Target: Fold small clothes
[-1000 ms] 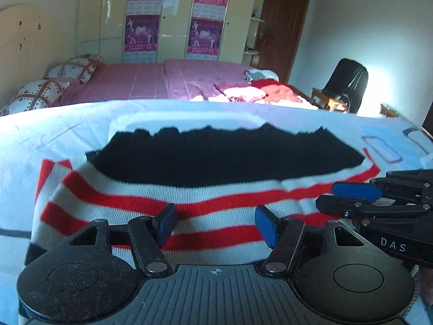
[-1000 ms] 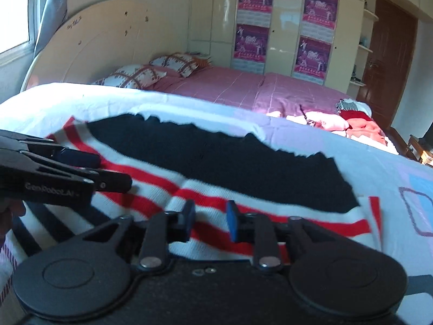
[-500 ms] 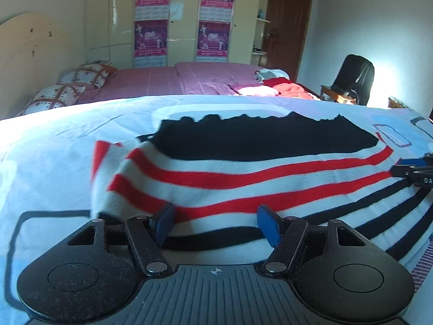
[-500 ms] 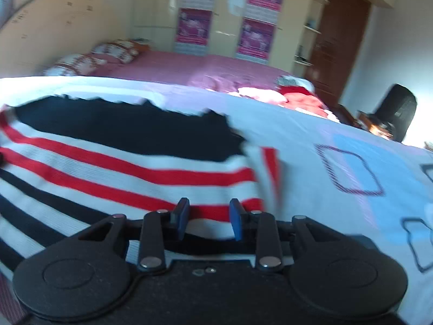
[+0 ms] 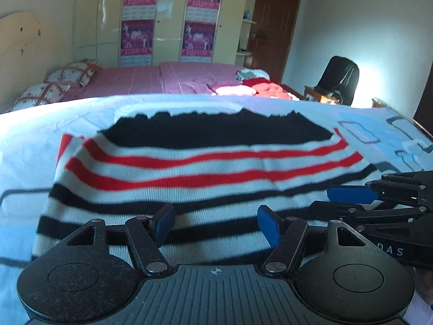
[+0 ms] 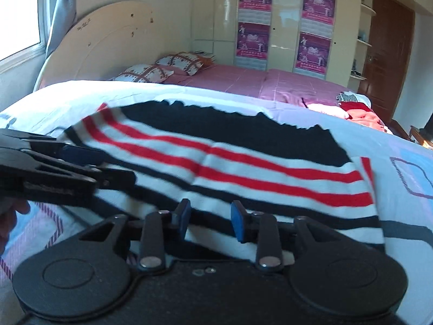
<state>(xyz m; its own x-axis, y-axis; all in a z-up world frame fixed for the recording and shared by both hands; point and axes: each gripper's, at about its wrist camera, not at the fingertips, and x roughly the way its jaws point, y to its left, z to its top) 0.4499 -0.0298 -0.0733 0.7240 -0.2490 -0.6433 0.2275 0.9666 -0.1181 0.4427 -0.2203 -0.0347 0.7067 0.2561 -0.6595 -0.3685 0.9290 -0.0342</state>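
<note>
A striped knit garment [image 5: 211, 168], black at its far part with red, white and black stripes nearer, lies flat on the pale blue bed sheet [image 5: 40, 124]. It also shows in the right wrist view [image 6: 243, 162]. My left gripper [image 5: 216, 223] is open, its blue pads above the garment's near edge. My right gripper [image 6: 209, 219] is open with a narrower gap, over the near edge too. Each gripper shows in the other's view: the right one [image 5: 351, 200] at the right, the left one [image 6: 89, 162] at the left.
A second bed with a pink cover [image 5: 162, 81] stands behind, with patterned pillows [image 5: 70, 73] and a heap of clothes [image 5: 251, 86]. A black chair [image 5: 338, 78] stands at the far right. Wardrobes with posters [image 5: 138, 27] line the back wall.
Both grippers have drawn back toward the garment's near edge, so more black stripes show. The right gripper has swung back beside the left, and its jaws have opened wider.
</note>
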